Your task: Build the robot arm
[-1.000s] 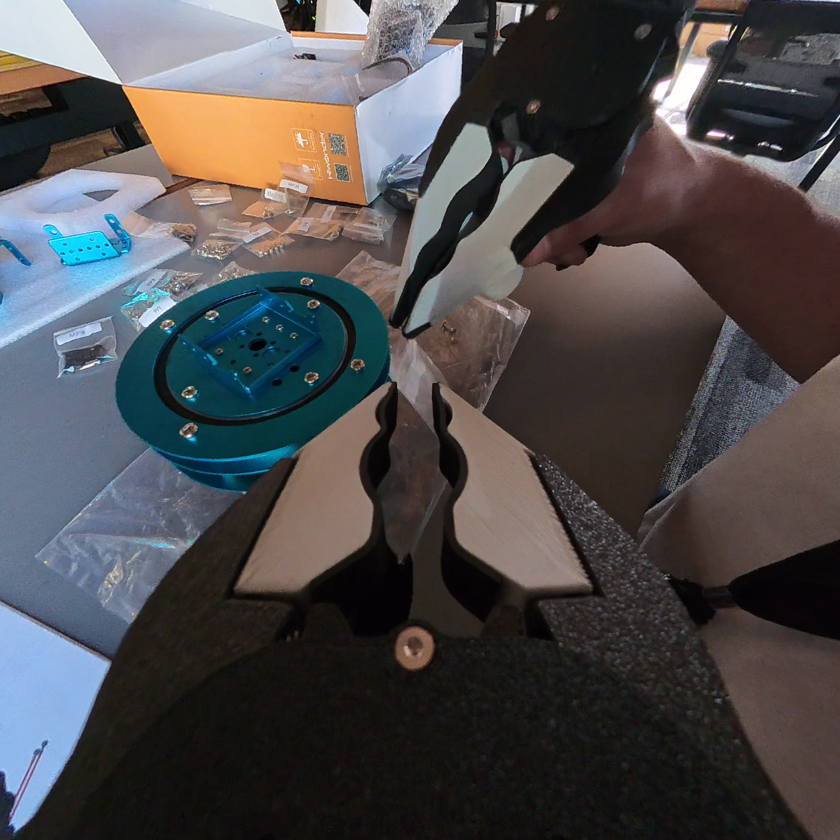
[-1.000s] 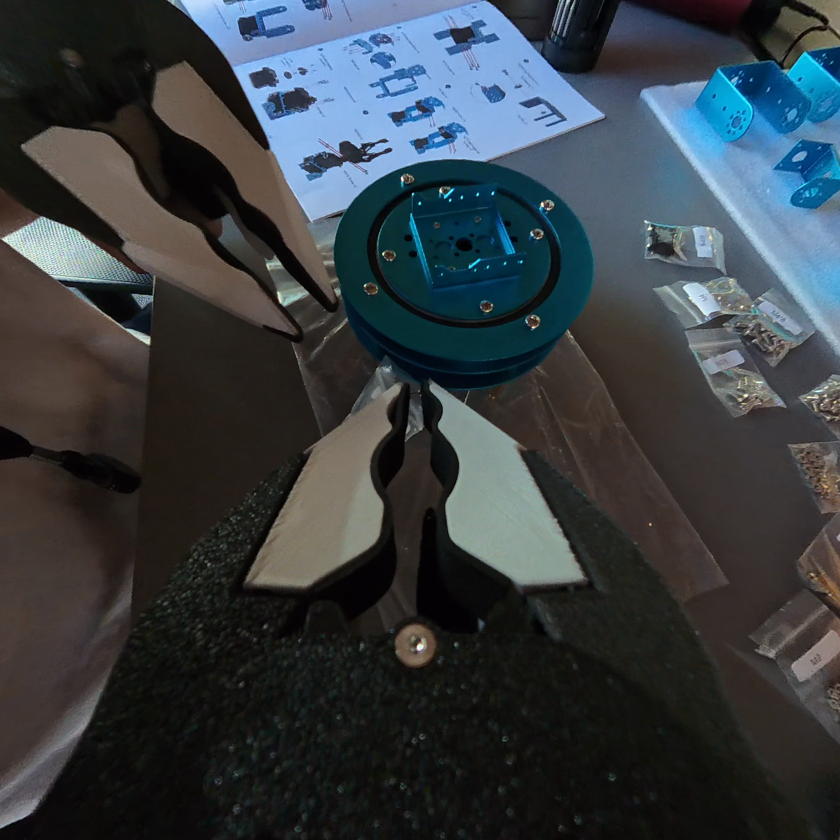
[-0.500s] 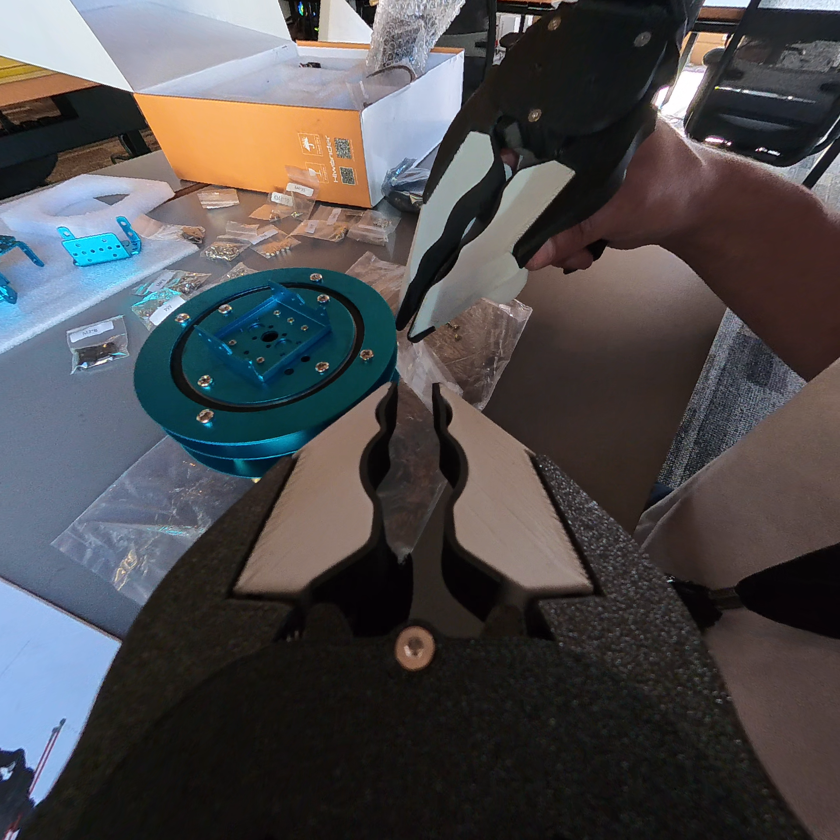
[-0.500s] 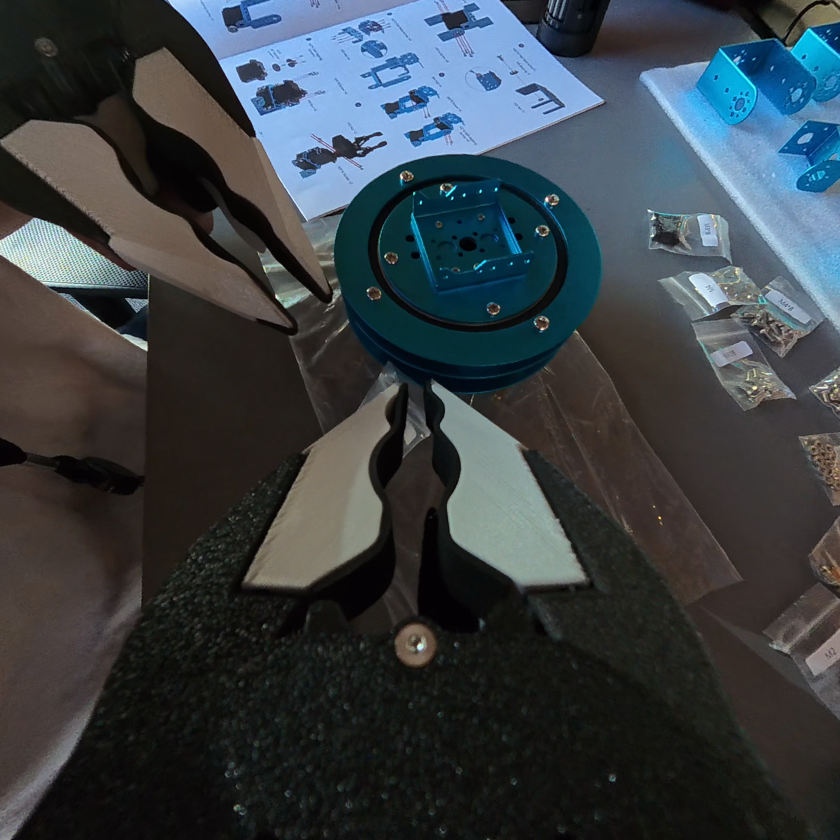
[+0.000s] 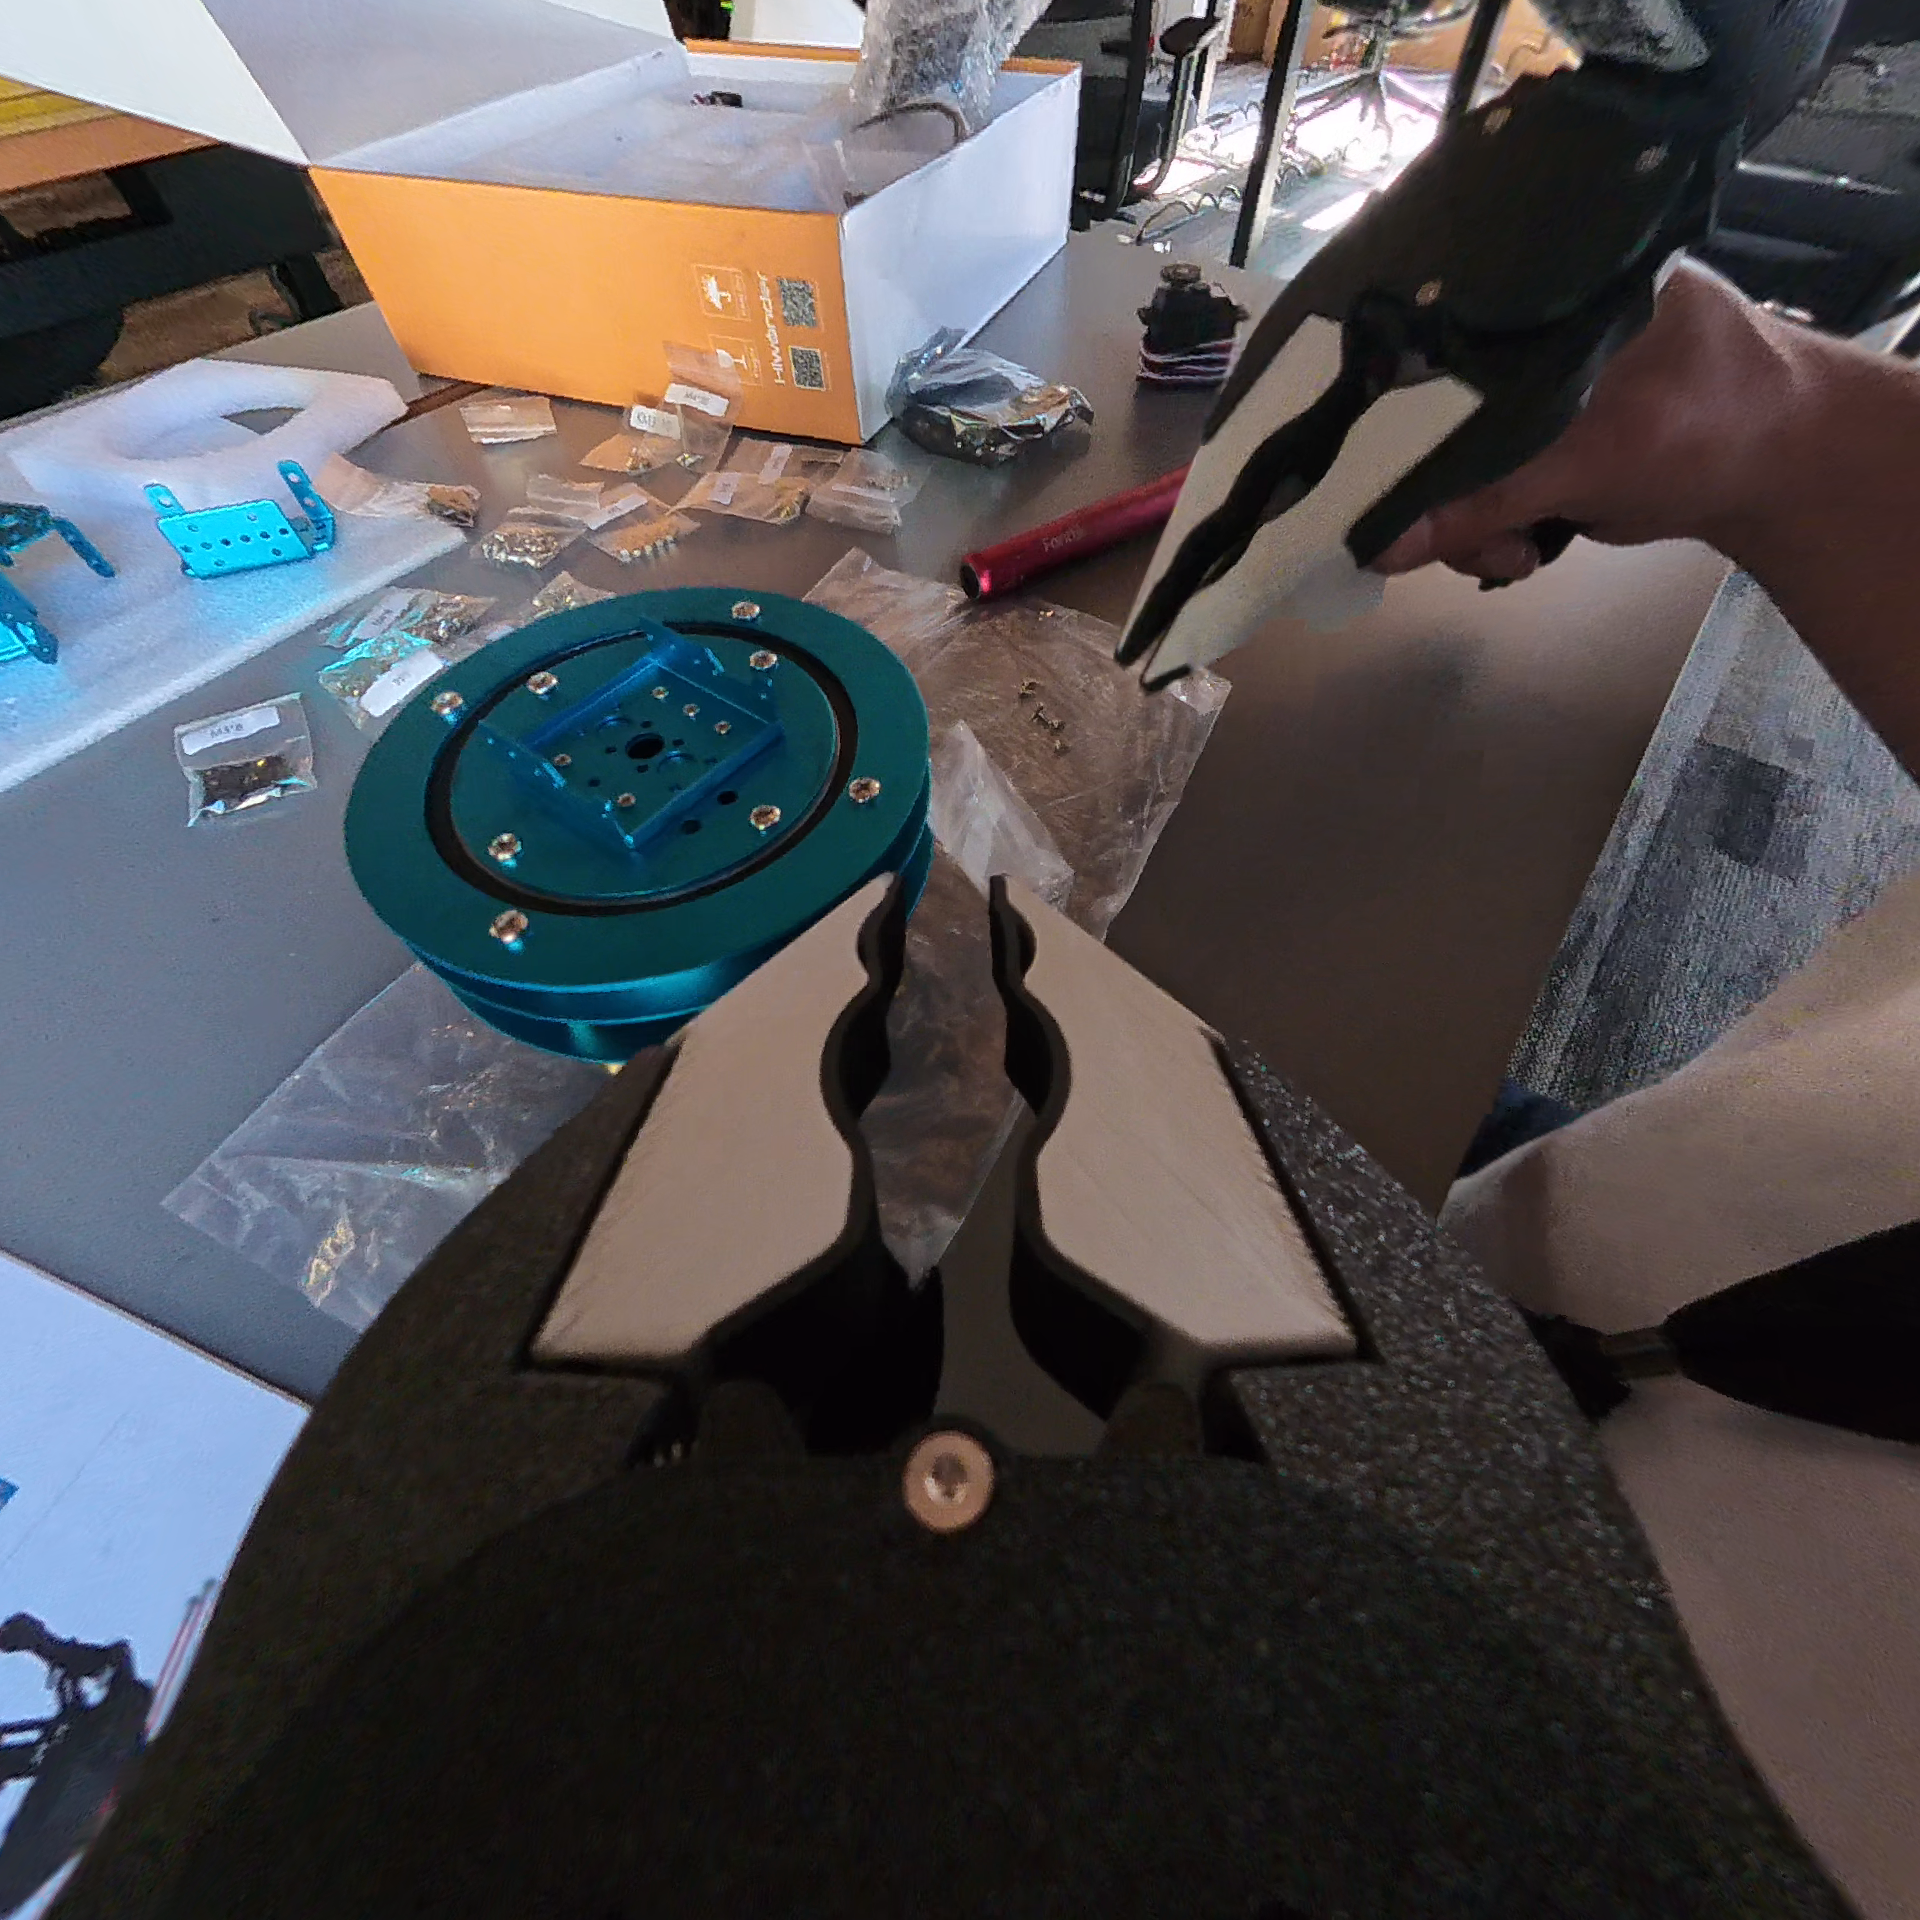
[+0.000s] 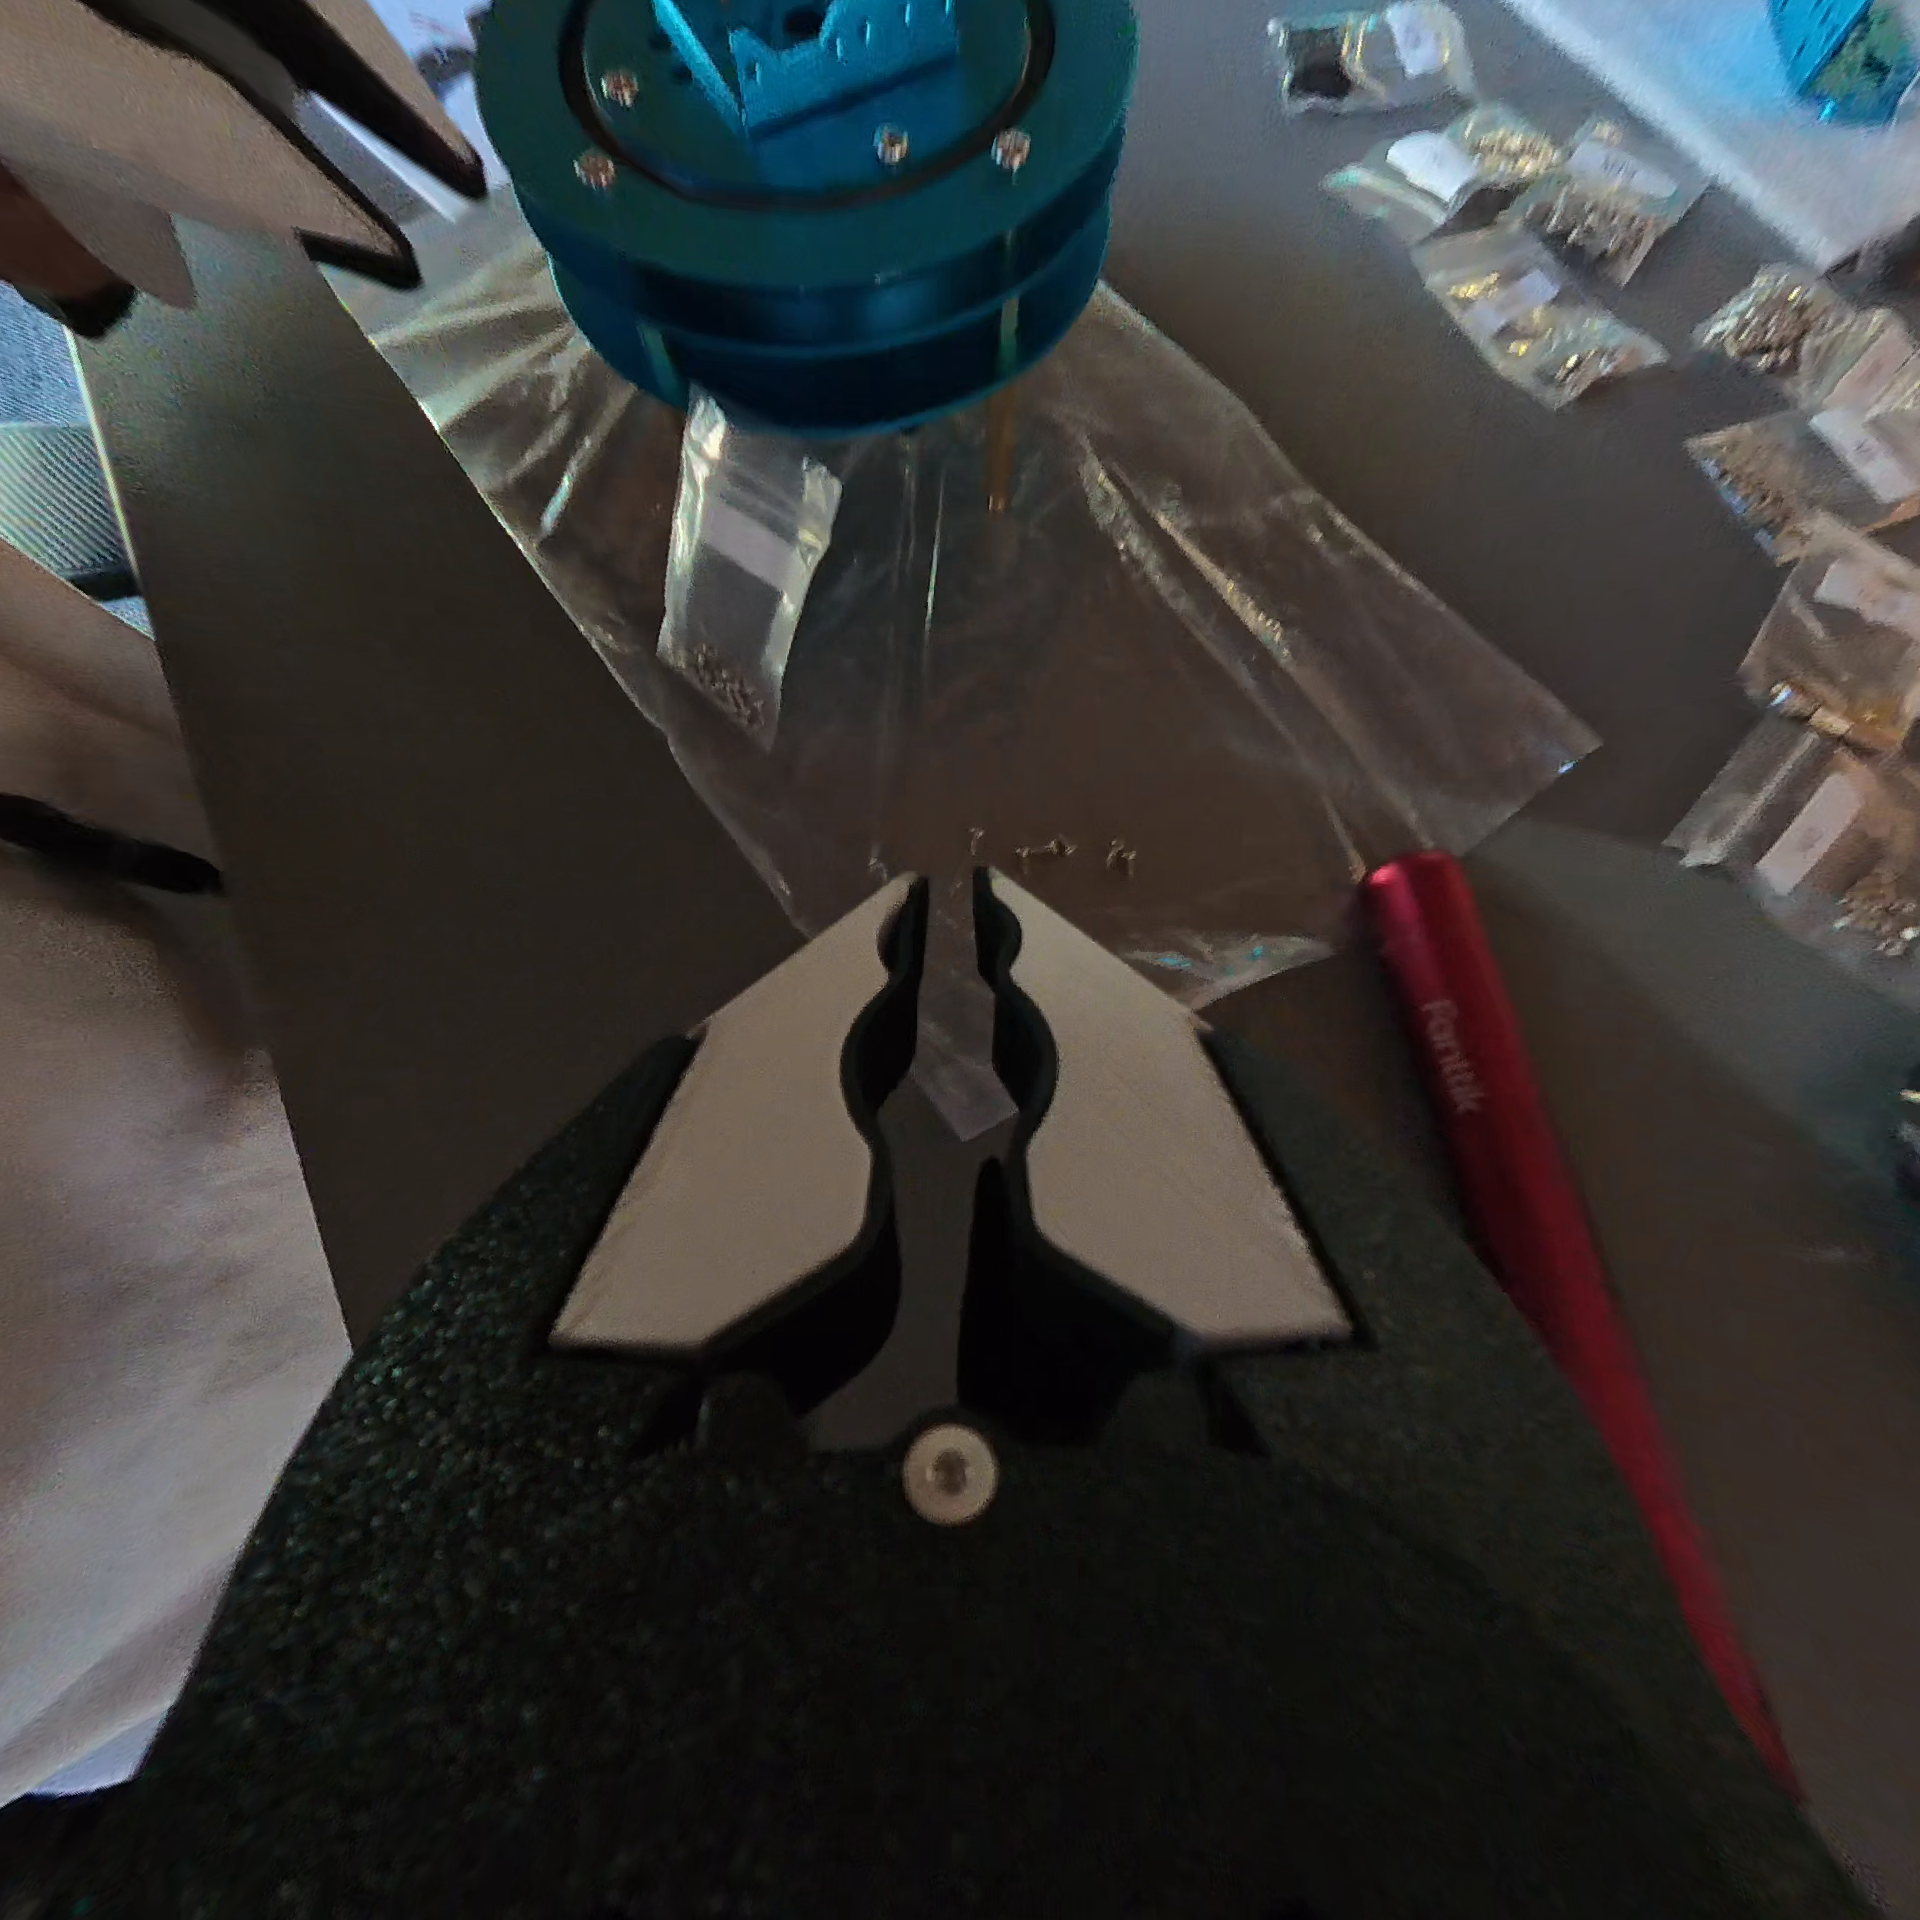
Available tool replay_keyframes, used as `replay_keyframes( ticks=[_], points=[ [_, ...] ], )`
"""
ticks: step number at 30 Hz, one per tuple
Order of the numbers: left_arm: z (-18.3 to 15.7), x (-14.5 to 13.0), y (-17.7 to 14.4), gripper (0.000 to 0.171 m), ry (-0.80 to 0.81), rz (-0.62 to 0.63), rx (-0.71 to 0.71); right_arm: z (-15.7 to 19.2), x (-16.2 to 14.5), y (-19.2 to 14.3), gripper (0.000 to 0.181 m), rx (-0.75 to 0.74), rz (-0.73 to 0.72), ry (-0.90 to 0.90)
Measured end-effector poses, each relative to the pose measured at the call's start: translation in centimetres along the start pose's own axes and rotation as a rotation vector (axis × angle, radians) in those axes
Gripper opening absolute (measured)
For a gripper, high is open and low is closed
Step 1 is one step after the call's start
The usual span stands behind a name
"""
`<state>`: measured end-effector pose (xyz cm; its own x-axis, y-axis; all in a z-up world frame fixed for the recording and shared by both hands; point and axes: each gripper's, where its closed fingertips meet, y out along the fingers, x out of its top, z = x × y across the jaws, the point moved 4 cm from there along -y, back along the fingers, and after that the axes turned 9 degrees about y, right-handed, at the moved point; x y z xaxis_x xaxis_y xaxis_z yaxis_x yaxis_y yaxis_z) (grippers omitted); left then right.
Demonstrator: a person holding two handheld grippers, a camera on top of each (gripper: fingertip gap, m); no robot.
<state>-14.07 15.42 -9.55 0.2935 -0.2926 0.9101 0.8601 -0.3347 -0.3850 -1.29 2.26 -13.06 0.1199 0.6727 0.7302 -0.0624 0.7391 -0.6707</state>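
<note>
On the grey desk (image 5: 156, 966), the left gripper (image 5: 940, 894) pinches a clear plastic bag (image 5: 935, 1091); the right gripper (image 6: 948, 883) clamps a small transparent packet (image 6: 961, 1081) beside the round teal metal turntable (image 5: 634, 821).

Left wrist view sits behind its own fingers, raised over the near table edge, facing across the table toward the orange box (image 5: 623, 281), with the teal disc (image 5: 634, 821) near. Right wrist view sits low and close to the table, looking from the opposite side along the clear plastic sheet (image 6: 1195, 644) toward that disc (image 6: 800, 260). Both views share the disc, the sheet, the red tube (image 5: 1070, 532) (image 6: 1475, 1091) and the opposite gripper.
</note>
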Motion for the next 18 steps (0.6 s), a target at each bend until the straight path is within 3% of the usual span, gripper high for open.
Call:
replay_keyframes(
  ticks=[6, 18],
  points=[
    [-0.1, 0.3, 0.5, 0.015, 0.068, 0.021, -0.025, 0.5, -0.3, 1.2, 0.006, -0.054, 0.033, -0.019],
    [1.0, -0.6, -1.0, 0.017, 0.033, -0.011, 0.000, -1.3, 0.1, 1.6, 0.006, -0.129, 0.078, -0.017]
  ],
)
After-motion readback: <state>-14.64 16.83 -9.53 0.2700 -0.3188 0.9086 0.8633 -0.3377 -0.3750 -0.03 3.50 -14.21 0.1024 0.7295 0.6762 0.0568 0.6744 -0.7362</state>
